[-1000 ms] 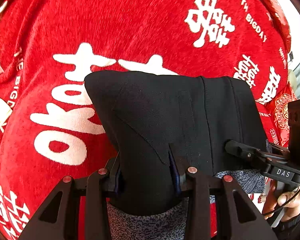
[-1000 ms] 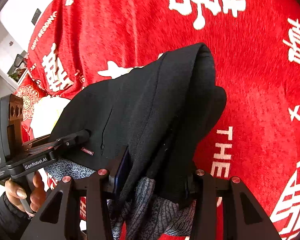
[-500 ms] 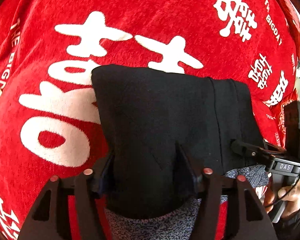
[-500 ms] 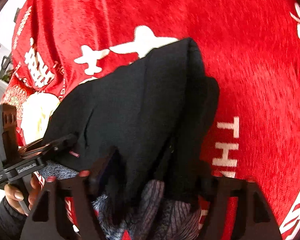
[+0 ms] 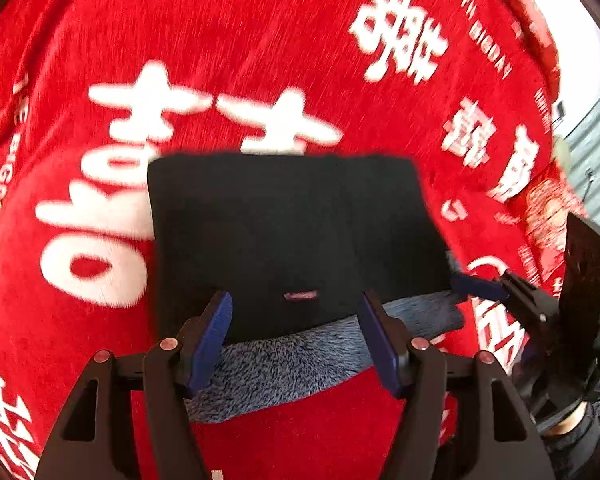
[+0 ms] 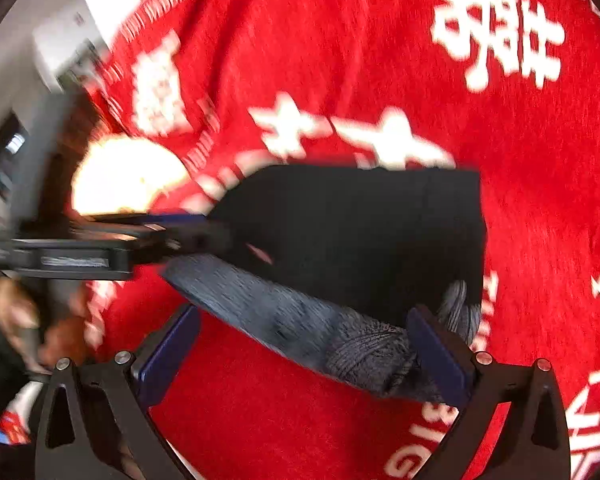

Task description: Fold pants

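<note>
The black pants (image 5: 284,236) lie folded into a compact rectangle on the red blanket, their grey fleece lining (image 5: 276,364) showing along the near edge. They also show in the right wrist view (image 6: 360,232) with the grey lining (image 6: 300,320) in front. My left gripper (image 5: 296,328) is open, its blue pads on either side of the near edge, holding nothing. My right gripper (image 6: 304,344) is open and empty just in front of the lining. Each gripper shows in the other's view, the right one (image 5: 496,286) and the left one (image 6: 172,232), at the pants' sides.
A red blanket (image 5: 260,60) with white characters covers the whole surface. A pale round object (image 6: 128,176) lies on it at the left in the right wrist view. A room wall and furniture show beyond the blanket's far left edge.
Both grippers have opened and let go of the pants, which now lie flat on the blanket. Both have drawn back a little toward the near edge.
</note>
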The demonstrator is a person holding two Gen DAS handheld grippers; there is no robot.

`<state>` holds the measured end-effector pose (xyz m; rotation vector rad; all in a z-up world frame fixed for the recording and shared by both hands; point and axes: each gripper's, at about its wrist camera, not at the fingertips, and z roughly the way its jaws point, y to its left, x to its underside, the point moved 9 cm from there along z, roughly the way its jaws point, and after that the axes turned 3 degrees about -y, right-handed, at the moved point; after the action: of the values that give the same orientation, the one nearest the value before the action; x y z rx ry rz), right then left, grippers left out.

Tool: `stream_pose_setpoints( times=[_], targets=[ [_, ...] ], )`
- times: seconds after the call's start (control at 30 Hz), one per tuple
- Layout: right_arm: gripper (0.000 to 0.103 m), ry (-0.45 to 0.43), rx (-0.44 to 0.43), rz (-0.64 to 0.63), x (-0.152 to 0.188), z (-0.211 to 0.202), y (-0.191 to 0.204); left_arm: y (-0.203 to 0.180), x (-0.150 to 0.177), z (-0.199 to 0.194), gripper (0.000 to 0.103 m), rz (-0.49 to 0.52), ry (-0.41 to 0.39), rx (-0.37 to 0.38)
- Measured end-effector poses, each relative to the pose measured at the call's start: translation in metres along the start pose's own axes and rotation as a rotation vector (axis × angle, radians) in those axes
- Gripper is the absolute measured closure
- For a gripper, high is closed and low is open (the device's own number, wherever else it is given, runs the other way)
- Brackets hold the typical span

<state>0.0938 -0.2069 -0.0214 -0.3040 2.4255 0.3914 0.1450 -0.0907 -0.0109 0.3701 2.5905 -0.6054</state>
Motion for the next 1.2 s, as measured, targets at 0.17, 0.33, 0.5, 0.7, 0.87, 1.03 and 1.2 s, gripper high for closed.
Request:
stream_pose_setpoints(
  times=[0.17, 0.33, 0.5, 0.7, 0.87, 1.03, 1.2],
  targets=[
    [0.000, 0.074, 0.007, 0.166, 0.028, 0.029, -0.045, -0.004, 0.004, 0.011, 0.034, 0.062, 0.006, -0.043],
    [0.000, -0.036, 0.001, 0.088, -0.005, -0.007, -0.030, -0.009, -0.012, -0.006, 0.034, 0.055, -0.013, -0.037],
    [0.000, -0.095, -0.071, 0.121, -0.060, -0.003, -0.045, -0.002, -0.010, 0.010, 0.034, 0.029, 0.024, -0.054],
    [0.000, 0.155, -0.051, 0.222, -0.055, 0.082, -0.068, -0.010, -0.003, 0.015, 0.028, 0.104, 0.027, -0.109],
    [0.000, 0.098, 0.093, 0.127, -0.042, 0.044, -0.053, -0.008, 0.005, -0.003, 0.024, 0.132, 0.008, -0.226],
    [0.000, 0.076, 0.236, 0.091, -0.001, -0.001, -0.033, -0.010, 0.025, -0.022, 0.023, 0.106, -0.004, -0.277],
    [0.000, 0.103, 0.291, 0.109, 0.039, -0.018, -0.024, -0.015, 0.043, -0.036, 0.022, 0.123, -0.021, -0.348]
  ],
)
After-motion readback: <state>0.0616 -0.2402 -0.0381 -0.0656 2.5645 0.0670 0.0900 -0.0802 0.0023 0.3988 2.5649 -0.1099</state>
